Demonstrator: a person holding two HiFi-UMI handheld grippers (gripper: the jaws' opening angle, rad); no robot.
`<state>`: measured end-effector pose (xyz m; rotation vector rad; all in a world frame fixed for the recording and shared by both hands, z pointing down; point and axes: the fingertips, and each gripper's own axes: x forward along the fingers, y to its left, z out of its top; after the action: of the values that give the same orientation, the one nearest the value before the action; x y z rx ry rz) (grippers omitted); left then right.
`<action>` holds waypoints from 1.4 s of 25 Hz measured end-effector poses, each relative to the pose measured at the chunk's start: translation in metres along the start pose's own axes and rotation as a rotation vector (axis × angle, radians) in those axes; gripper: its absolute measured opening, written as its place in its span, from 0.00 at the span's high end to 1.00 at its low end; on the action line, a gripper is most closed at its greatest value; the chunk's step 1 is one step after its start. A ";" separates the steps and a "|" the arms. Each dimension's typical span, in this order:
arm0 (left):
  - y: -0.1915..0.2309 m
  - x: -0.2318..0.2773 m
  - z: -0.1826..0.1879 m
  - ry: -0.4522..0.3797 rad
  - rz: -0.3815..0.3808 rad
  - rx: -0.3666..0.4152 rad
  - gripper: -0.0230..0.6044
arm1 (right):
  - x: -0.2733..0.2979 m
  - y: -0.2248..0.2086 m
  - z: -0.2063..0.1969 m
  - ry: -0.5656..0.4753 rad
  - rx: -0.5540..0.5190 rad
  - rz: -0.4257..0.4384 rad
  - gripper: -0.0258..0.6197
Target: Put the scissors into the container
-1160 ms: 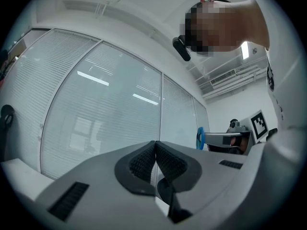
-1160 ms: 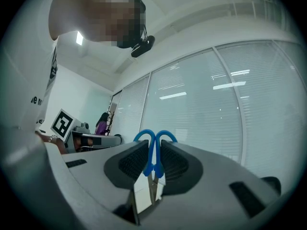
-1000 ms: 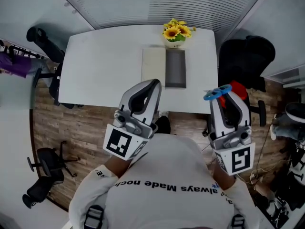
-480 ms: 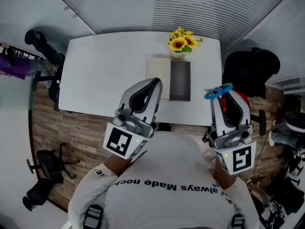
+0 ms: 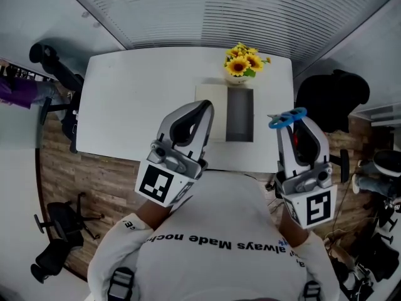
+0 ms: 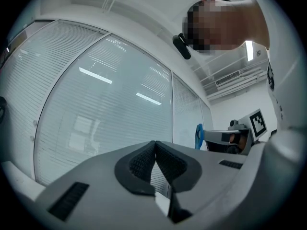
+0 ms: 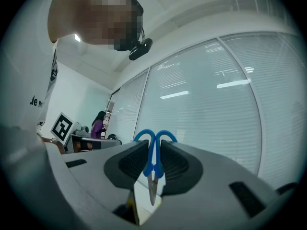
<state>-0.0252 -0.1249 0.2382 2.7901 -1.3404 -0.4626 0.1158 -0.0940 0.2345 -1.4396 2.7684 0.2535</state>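
Observation:
Blue-handled scissors (image 5: 287, 118) stick up from my right gripper (image 5: 294, 123), held over the floor off the table's front right corner. In the right gripper view the jaws of that gripper (image 7: 153, 146) are shut on the scissors (image 7: 151, 158), handle loops up and blades pointing down. A dark grey oblong container (image 5: 239, 115) lies on the white table (image 5: 138, 105), with a pale flat tray (image 5: 210, 102) against its left side. My left gripper (image 5: 203, 107) is raised over the table's front edge, left of the container. Its pads (image 6: 144, 159) meet with nothing between them.
A pot of sunflowers (image 5: 244, 63) stands just behind the container. Black office chairs sit at the table's left end (image 5: 53, 58), right end (image 5: 332, 96) and on the wooden floor at lower left (image 5: 59, 231). A wall of blinds runs behind the table.
In the head view the table, container and flowers have drifted a little right and up. Both grippers keep the same pose, the scissors still in the right one.

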 end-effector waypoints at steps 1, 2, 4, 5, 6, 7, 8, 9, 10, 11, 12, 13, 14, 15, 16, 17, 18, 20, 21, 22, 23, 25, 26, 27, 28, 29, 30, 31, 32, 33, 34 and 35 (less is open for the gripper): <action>0.003 0.000 -0.001 0.002 -0.003 0.000 0.93 | 0.002 0.001 0.000 0.001 0.000 -0.002 0.82; 0.005 0.000 -0.002 0.005 -0.005 0.000 0.93 | 0.004 0.001 -0.001 0.003 0.000 -0.003 0.82; 0.009 0.001 -0.003 0.007 -0.009 -0.001 0.93 | 0.007 0.003 -0.003 0.009 0.000 -0.005 0.82; 0.011 0.001 -0.003 0.007 -0.011 -0.002 0.93 | 0.007 0.004 -0.003 0.013 0.000 -0.005 0.82; 0.011 0.001 -0.004 0.007 -0.014 -0.003 0.93 | 0.007 0.005 -0.004 0.015 -0.001 -0.005 0.82; 0.012 0.000 -0.004 0.009 -0.017 -0.003 0.93 | 0.008 0.005 -0.004 0.018 -0.002 -0.006 0.82; 0.013 0.000 -0.005 0.011 -0.020 -0.002 0.93 | 0.008 0.005 -0.004 0.019 -0.003 -0.007 0.82; 0.013 0.000 -0.006 0.011 -0.024 -0.001 0.93 | 0.009 0.006 -0.005 0.022 -0.003 -0.008 0.82; 0.014 0.000 -0.006 0.012 -0.028 -0.001 0.93 | 0.010 0.006 -0.006 0.025 -0.003 -0.008 0.82; 0.014 0.001 -0.007 0.012 -0.032 -0.002 0.93 | 0.010 0.007 -0.006 0.028 -0.003 -0.008 0.82; 0.013 0.002 -0.008 0.012 -0.036 -0.003 0.93 | 0.010 0.007 -0.007 0.032 -0.004 -0.007 0.82; 0.012 0.003 -0.008 0.013 -0.041 -0.004 0.93 | 0.010 0.007 -0.007 0.034 -0.006 -0.008 0.82; 0.011 0.004 -0.009 0.014 -0.046 -0.004 0.93 | 0.009 0.006 -0.007 0.035 -0.007 -0.009 0.82; 0.009 0.005 -0.010 0.015 -0.051 -0.001 0.93 | 0.008 0.005 -0.007 0.035 -0.007 -0.010 0.82; 0.008 0.007 -0.010 0.015 -0.056 0.001 0.93 | 0.008 0.004 -0.007 0.035 -0.006 -0.012 0.82; 0.007 0.008 -0.010 0.014 -0.059 0.003 0.93 | 0.007 0.002 -0.008 0.035 -0.004 -0.013 0.82; 0.006 0.010 -0.011 0.012 -0.061 0.003 0.93 | 0.007 0.000 -0.009 0.035 -0.002 -0.013 0.82; 0.005 0.013 -0.010 0.010 -0.063 0.005 0.93 | 0.007 -0.002 -0.010 0.036 -0.001 -0.011 0.82; 0.006 0.014 -0.009 0.008 -0.062 0.006 0.93 | 0.008 -0.003 -0.009 0.035 -0.001 -0.008 0.82; 0.006 0.015 -0.007 0.006 -0.059 0.007 0.93 | 0.009 -0.004 -0.009 0.036 -0.001 -0.005 0.82; 0.006 0.017 -0.006 0.004 -0.058 0.008 0.93 | 0.010 -0.006 -0.009 0.037 -0.001 -0.001 0.82; 0.007 0.020 -0.007 0.005 -0.056 0.013 0.93 | 0.012 -0.009 -0.009 0.042 0.001 0.006 0.82; 0.007 0.021 -0.008 0.006 -0.054 0.013 0.93 | 0.012 -0.011 -0.010 0.045 0.002 0.008 0.82; 0.007 0.023 -0.009 0.007 -0.052 0.013 0.93 | 0.013 -0.013 -0.011 0.047 0.004 0.011 0.82; 0.007 0.025 -0.010 0.007 -0.050 0.012 0.93 | 0.014 -0.014 -0.013 0.051 0.006 0.013 0.82; 0.008 0.026 -0.011 0.008 -0.047 0.011 0.93 | 0.014 -0.016 -0.015 0.055 0.009 0.014 0.82; 0.009 0.027 -0.013 0.010 -0.043 0.010 0.93 | 0.015 -0.017 -0.018 0.061 0.012 0.016 0.82; 0.010 0.028 -0.014 0.011 -0.039 0.007 0.93 | 0.016 -0.018 -0.021 0.068 0.014 0.017 0.82; 0.010 0.029 -0.016 0.012 -0.034 0.002 0.93 | 0.016 -0.020 -0.024 0.075 0.017 0.018 0.82; 0.011 0.030 -0.017 0.013 -0.030 -0.002 0.93 | 0.016 -0.021 -0.027 0.082 0.020 0.019 0.82; 0.010 0.032 -0.018 0.012 -0.029 -0.005 0.93 | 0.016 -0.023 -0.030 0.089 0.023 0.019 0.82; 0.010 0.033 -0.018 0.006 -0.030 -0.004 0.93 | 0.017 -0.024 -0.033 0.095 0.025 0.020 0.82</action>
<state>-0.0089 -0.1586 0.2479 2.8094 -1.2971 -0.4575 0.1278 -0.1259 0.2619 -1.4558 2.8505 0.1534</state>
